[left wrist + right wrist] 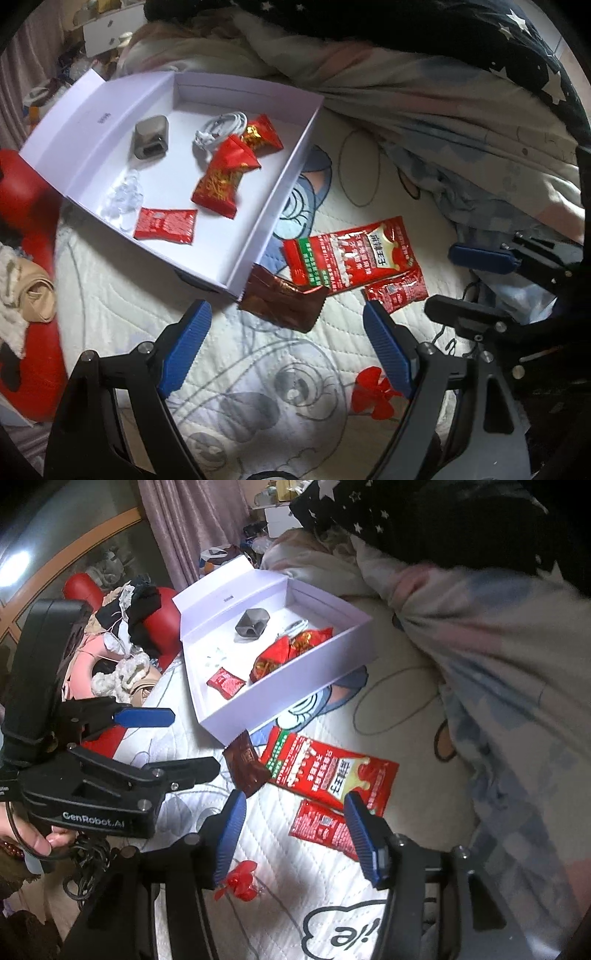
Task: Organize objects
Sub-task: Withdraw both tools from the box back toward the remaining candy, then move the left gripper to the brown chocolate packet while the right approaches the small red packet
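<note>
Three red sachets, glossy, crinkled, printed

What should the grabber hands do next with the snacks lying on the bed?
Probably lower the right tool onto the small red packet and close on it. That packet, the big red packet and the brown wrapper lie outside the white box, and the open tool hangs right over it, holding nothing.

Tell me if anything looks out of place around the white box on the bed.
Yes. Three packets lie outside the white box on the bedspread: a brown packet touching its near corner, a large red packet beside it, and a small red packet partly under the large one's edge. Similar red packets are already inside.
</note>
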`<action>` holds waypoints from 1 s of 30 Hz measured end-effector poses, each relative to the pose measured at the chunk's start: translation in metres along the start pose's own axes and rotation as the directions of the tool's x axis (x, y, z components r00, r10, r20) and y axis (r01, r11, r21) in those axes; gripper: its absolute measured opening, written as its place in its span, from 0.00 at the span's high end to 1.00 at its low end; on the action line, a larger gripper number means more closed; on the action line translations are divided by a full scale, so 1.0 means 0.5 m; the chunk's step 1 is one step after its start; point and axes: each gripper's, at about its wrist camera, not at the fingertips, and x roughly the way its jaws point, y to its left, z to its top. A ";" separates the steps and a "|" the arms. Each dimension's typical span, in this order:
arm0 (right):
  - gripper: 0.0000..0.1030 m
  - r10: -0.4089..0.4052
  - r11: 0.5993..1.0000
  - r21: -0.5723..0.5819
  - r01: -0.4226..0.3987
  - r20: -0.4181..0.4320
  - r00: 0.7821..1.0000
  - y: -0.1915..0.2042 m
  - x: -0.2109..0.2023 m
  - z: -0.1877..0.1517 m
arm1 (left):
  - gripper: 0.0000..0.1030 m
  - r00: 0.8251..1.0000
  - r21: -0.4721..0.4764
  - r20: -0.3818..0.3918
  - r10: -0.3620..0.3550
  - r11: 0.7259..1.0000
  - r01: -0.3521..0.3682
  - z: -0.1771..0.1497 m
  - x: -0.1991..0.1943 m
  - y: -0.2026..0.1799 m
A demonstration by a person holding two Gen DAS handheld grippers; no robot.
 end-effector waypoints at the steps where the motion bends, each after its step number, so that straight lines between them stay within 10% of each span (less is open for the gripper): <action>1: 0.46 0.000 1.000 0.004 0.000 -0.004 1.000 -0.002 0.004 -0.003 | 0.19 1.000 -0.004 0.003 -0.006 1.000 0.006 -0.004 0.005 0.001; 30: 0.25 -0.030 0.993 0.114 0.040 -0.089 0.996 -0.068 0.122 -0.053 | 0.19 0.997 0.016 -0.070 -0.040 0.999 0.041 -0.020 0.145 0.016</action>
